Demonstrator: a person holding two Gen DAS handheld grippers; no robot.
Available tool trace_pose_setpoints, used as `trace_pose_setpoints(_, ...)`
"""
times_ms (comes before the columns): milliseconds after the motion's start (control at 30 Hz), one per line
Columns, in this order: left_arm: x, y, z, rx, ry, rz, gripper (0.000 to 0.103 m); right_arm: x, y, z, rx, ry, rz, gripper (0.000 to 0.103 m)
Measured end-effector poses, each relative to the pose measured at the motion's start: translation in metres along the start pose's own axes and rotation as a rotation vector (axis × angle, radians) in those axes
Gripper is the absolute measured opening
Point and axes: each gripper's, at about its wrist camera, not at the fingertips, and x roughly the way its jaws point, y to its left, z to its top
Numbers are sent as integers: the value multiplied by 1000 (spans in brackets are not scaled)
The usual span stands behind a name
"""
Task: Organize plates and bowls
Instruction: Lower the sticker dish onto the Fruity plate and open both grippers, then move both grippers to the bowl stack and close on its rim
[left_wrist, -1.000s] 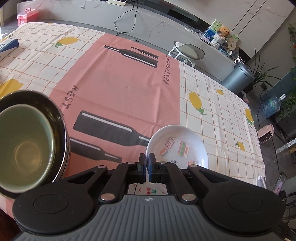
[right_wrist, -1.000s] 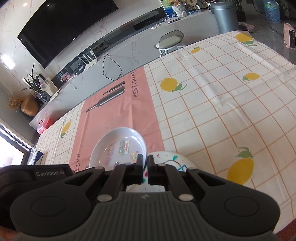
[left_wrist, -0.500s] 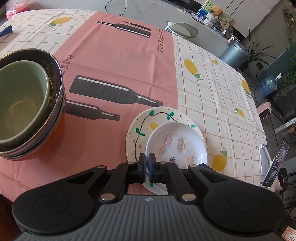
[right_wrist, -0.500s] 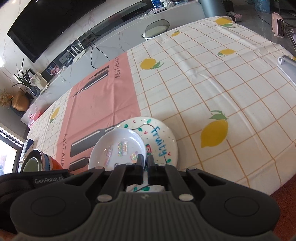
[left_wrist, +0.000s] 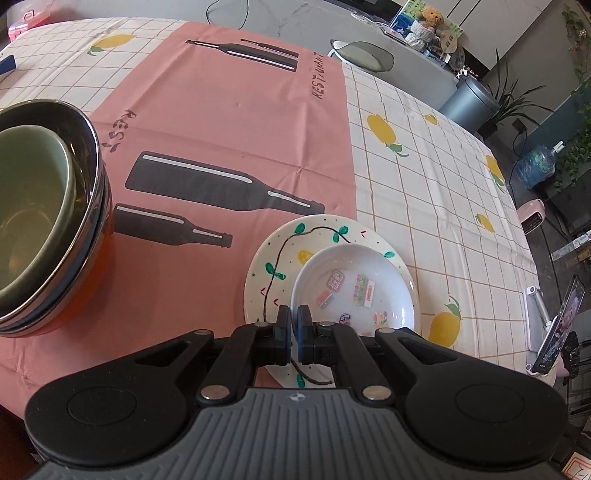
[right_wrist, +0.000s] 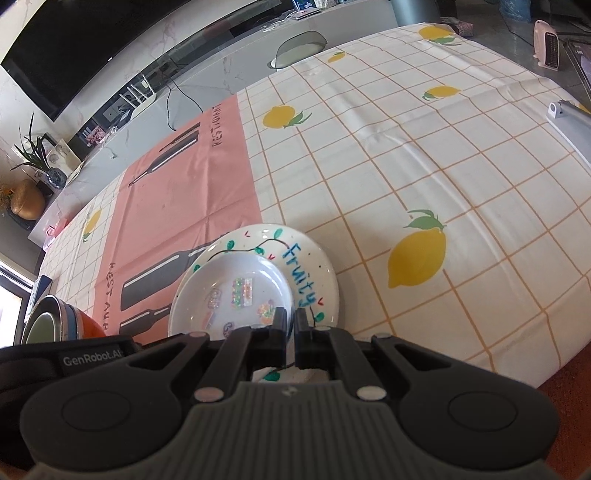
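White small plate (left_wrist: 354, 288) sits on the Fruity plate (right_wrist: 314, 273); both grippers' fingers (left_wrist: 284, 328) pinch its near rim.

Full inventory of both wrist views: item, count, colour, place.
small plate: 1, white with stickers, resting on the Fruity plate, rim between the left gripper's fingers
Fruity plate: 1, white with green leaves and blue lettering, on the tablecloth, rim between the right gripper's fingers
bowl stack: 1 nested stack, green inside steel, blue and orange, far left
tablecloth: 1, white grid with lemons, covers the table
pink mat: 1, pink with black bottle prints, mid-table
stool: 1, grey, beyond the table
bin: 1, grey, floor
phone on stand: 1, right edge
TV: 1, black, wall
left gripper: black, shut on small plate
right gripper: black, shut on Fruity plate
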Motion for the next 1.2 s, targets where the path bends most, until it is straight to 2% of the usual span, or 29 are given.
trace_pose_setpoints(400,8,1,1,-1,0,3,4,9,-1,2,-7,4,-13,1)
trace_pose_setpoints(500,8,1,1,0,-8,1,7,9,1,1,-18,2,-14,5)
trace_pose_setpoints(667,4,-3,1,32,-30,20,26,7,3,1,-28,-8,-19,6)
trace_pose_setpoints(767,-1,-4,1,41,-44,23,34,3,5,1,-36,-24,-22,11)
trace_pose_setpoints(833,-6,-5,2,64,-61,29,34,-2,7,2,-48,-41,-27,22)
trace_pose_setpoints(867,-10,-6,2,80,-70,25,34,-4,8,2,-54,-49,-30,25)
trace_pose_setpoints(1033,-37,-12,8,179,-149,-10,35,-20,19,5,-78,-89,-20,31)
trace_pose_setpoints(1100,-50,-12,10,217,-187,-20,41,-25,24,7,-83,-97,-4,34)
trace_pose_setpoints(1200,-70,-10,14,259,-225,-22,45,-34,35,7,-100,-108,19,37)
